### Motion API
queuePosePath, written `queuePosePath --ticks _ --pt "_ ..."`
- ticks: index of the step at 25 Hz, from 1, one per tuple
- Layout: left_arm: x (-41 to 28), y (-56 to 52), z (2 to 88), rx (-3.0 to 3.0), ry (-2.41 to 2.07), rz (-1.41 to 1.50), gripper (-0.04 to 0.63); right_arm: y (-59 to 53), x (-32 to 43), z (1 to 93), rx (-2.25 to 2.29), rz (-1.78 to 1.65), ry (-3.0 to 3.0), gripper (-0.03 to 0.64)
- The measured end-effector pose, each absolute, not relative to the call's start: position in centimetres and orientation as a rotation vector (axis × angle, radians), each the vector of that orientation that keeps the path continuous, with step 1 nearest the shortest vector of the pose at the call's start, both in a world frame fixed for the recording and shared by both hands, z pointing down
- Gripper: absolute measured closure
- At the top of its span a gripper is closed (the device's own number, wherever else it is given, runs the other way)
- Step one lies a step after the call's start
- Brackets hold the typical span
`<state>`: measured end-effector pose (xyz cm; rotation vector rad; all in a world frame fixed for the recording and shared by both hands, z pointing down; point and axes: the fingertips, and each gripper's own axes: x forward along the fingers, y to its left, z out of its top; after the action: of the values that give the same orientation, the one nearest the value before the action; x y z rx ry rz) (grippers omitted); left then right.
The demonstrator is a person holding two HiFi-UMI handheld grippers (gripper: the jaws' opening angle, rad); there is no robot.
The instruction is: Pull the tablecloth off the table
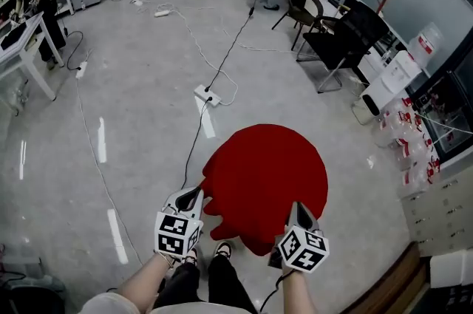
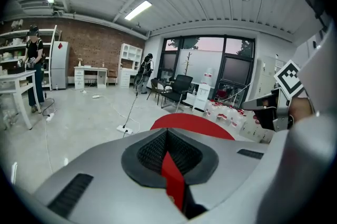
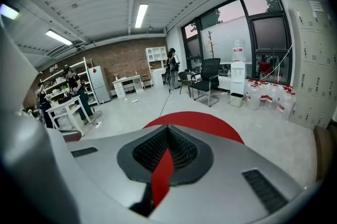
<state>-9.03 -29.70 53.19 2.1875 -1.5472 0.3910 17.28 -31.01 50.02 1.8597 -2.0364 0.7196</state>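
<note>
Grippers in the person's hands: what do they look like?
The left gripper and right gripper are pale grey wedges tapering to black textured pads. Each carries a white cube printed with black square markers. No sleeves cover the forearms.

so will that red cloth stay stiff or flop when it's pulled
Probably floppy: the cloth hangs in wavy folds at its near edge and pinches to a thin strip in the left claw and right claw. Likely light too, since two small pinches hold that edge.
</note>
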Motion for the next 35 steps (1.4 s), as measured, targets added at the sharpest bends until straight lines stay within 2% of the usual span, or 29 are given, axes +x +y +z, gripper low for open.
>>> queuePosePath --ticks 13,26,27,30,33,35 --pt "-12.0 -27.2 64.0 2.006 -1.551 0.476 0.578 -32.2 13.4 59.6 1.644 0.788 -2.003 0.592" --pt "-9.9 -30.0 67.7 2.170 -1.355 0.414 0.575 -34.2 11.9 63.0 1.609 0.841 -1.973 0.592" --pt "-9.6 -30.1 68.1 2.186 -1.335 0.414 0.566 -34.4 12.1 63.2 1.612 0.846 -1.969 0.592" --pt "-9.1 -30.8 69.6 2.226 -1.295 0.435 0.463 -34.8 12.9 63.8 1.630 0.864 -1.954 0.592" --pt "-8.8 -31.3 70.7 2.290 -1.240 0.459 0.426 -34.8 13.4 64.3 1.647 0.885 -1.939 0.592" --pt "-8.2 -31.5 71.3 2.360 -1.148 0.472 0.351 -34.9 13.4 64.3 1.647 0.893 -1.937 0.592"
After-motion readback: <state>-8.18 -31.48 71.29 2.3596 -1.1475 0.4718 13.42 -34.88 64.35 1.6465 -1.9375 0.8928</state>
